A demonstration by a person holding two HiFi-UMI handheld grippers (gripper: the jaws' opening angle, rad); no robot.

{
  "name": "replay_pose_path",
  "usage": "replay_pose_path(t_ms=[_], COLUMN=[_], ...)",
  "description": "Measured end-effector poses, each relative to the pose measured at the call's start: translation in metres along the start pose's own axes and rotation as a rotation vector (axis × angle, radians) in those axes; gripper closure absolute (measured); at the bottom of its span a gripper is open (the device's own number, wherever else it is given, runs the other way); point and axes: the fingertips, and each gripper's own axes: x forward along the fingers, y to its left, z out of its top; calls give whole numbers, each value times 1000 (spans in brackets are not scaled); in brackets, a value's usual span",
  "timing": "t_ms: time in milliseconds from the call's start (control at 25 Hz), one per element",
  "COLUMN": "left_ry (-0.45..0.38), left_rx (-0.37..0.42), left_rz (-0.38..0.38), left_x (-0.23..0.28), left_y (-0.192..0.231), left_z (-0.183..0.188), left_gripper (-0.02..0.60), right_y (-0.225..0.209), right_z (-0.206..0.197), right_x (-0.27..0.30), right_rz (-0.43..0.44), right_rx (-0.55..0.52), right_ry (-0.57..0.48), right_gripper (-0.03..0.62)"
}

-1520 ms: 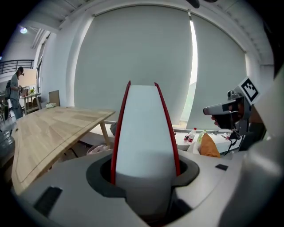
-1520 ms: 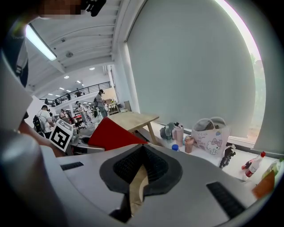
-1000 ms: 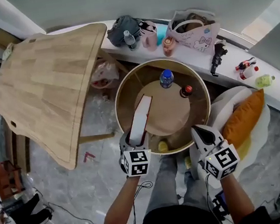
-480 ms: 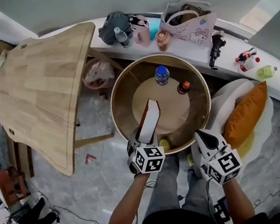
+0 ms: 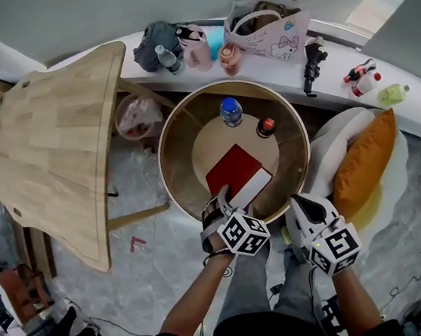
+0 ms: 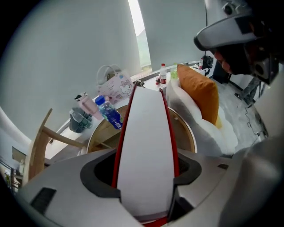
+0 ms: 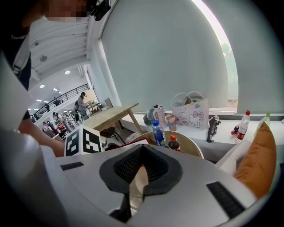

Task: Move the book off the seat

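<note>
A red book [image 5: 235,172] with white page edges lies cover-up on the inner disc of the round wooden table [image 5: 169,157]. My left gripper [image 5: 226,199] is at the book's near edge. In the left gripper view the book [image 6: 146,133] fills the gap between the pads of the left gripper [image 6: 144,177], whose jaws are opening. My right gripper [image 5: 300,204] hovers by the table's near right rim, shut and holding nothing; its own view shows the right gripper [image 7: 141,148] with its pads meeting. The white seat [image 5: 336,140] with an orange cushion [image 5: 363,167] stands to the right.
A blue-capped bottle [image 5: 230,112] and a red-capped bottle [image 5: 266,127] stand at the far side of the round table. A large wooden tabletop [image 5: 54,137] lies to the left. A white ledge [image 5: 334,57] behind carries bags and bottles. The person's legs are under the grippers.
The book stood on its edge a second ago and now lies flat, red cover up. My left gripper has shifted right along the table's near rim. The right gripper has barely moved.
</note>
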Motion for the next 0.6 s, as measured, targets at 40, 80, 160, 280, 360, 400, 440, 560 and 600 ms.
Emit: replay_pose_path(t_ms=[40,80,160,280,360,400,440,560,600], left_ry=[-11,-23,-46,-52,-58,-64,-72,-113,-121], left_rx=[-7,-13,7,88,121,133,144,153,157], left_rz=[-23,-41,-54,-93,-110,-108,-103,-97,-101], left_x=[1,1,3,11,16,17,18,18,18], left_y=[-5,-11,-19,-34,-44,-46,-48,-51,-53], left_z=[1,3,4,0,-2,-4,-5,-7,-8], left_gripper=[286,271,261,238,219,216,215,213,210], right_y=[-3,-5,-10,-15,-19,-20,-21,-23,-24], right_z=[-3,-6,-13,-23,-28,-31,-34,-41,-43], right_x=[-3,-6,-11,-15,-17,-18,-19,-21,-21], right_rz=[-7,-18,-38,-57,-70,-75,-80,-85,-83], right_rx=[6,14,30,50,63,70,77,92,92], right_ry=[0,2,11,15,16,16,18,28,30], right_gripper=[588,588,588,588,588,588,588,588,588])
